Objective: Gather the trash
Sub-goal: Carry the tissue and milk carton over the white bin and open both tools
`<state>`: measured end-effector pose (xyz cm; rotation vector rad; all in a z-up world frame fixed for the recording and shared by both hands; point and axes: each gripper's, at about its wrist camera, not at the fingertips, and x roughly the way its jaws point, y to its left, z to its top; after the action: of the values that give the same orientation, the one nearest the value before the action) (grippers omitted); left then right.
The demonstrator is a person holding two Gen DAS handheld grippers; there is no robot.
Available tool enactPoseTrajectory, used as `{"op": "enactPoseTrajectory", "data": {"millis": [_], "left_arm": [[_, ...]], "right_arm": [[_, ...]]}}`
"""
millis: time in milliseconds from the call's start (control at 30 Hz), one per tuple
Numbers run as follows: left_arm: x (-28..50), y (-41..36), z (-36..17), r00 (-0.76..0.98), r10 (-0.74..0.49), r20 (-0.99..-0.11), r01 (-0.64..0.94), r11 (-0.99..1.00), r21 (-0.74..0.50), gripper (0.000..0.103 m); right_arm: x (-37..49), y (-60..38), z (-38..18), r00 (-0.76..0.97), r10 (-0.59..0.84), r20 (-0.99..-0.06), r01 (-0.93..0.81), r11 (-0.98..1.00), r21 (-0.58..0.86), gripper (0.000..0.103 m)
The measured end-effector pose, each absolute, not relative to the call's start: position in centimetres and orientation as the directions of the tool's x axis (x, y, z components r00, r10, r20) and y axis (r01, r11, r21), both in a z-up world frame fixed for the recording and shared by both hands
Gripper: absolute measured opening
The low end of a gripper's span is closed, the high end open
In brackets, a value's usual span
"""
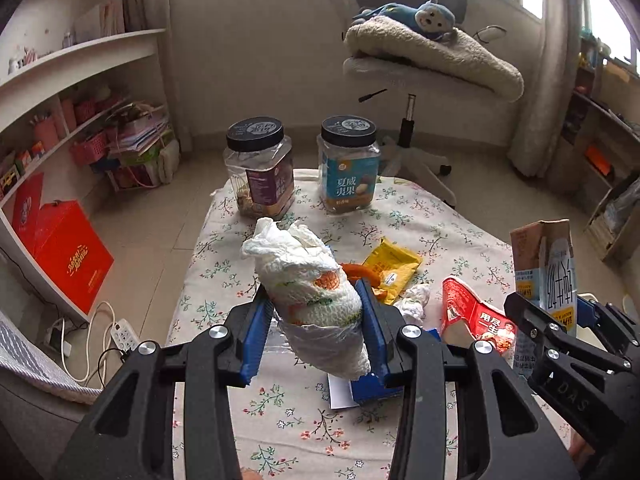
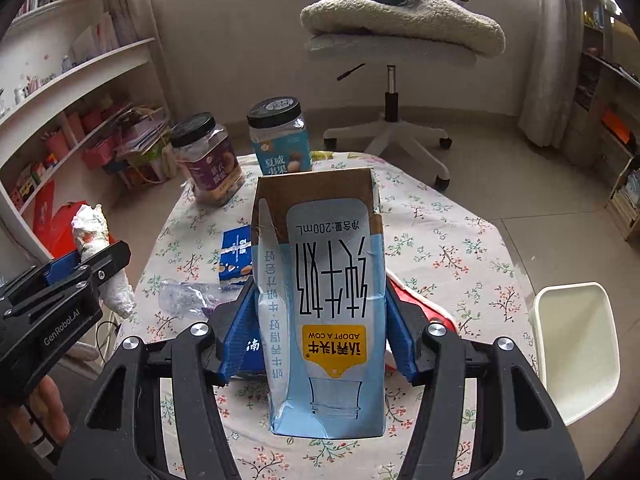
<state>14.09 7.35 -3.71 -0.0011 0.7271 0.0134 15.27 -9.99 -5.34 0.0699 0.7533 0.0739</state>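
- Left gripper (image 1: 316, 320): blue fingers (image 1: 256, 332) clenched on a crumpled white wad of tissue and plastic (image 1: 308, 292), pressing both its sides; the wad is held clear above the bench (image 1: 460, 220), tilted, its top leaning to the left in the left wrist view
- Right gripper (image 2: 320, 332): fingers (image 2: 236, 340) grasping a pale blue milk carton (image 2: 332, 300) at both flanks; the carton is upside down, its print inverted, its brown end uppermost and away from the camera; held off the cloth
- Bench: covered by a floral cloth; still lying on it, a yellow sachet (image 1: 390, 266), an orange peel-like scrap (image 1: 360, 272) beside it, a small crumpled white tissue (image 1: 414, 304), a red torn wrapper (image 1: 476, 316), a blue packet (image 2: 236, 254) and a clear crushed plastic piece (image 2: 188, 296)
- Far edge of bench: two clear jars with black lids, upright, side by side; purple-labelled jar (image 1: 260, 172) on the left, blue-labelled jar (image 1: 348, 168) on the right
- White bin (image 2: 576, 348): just beside the bench's right edge in the right wrist view; interior shows nothing that can be made out
- Surroundings: office chair (image 1: 412, 64) carrying a fleece and a blue plush toy (image 1: 424, 18) beyond the bench; shelves (image 1: 80, 92) to the left; red box (image 1: 68, 256) on the floor below them
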Motion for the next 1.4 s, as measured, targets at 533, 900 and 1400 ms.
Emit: {"op": "enactPoseTrajectory", "data": {"millis": [533, 900, 1400], "left_arm": [[14.5, 0.2, -2.2, 0.802, -0.077, -0.592, 0.072, 0.997, -0.032, 0.042], [14.8, -5.2, -2.0, 0.8, -0.143, -0.583, 0.145, 0.988, -0.045, 0.042], [14.3, -12.9, -3.4, 0.759, -0.236, -0.607, 0.276, 0.961, -0.028, 0.042]], "right_arm": [[13.9, -16.5, -3.3, 0.805, -0.081, -0.588, 0.106, 0.994, 0.008, 0.056], [12.7, -23.3, -3.0, 0.786, -0.174, -0.593, 0.232, 0.972, 0.022, 0.056], [10.6, -35.5, -3.9, 0.68, -0.351, -0.644, 0.491, 0.87, 0.046, 0.057]]}}
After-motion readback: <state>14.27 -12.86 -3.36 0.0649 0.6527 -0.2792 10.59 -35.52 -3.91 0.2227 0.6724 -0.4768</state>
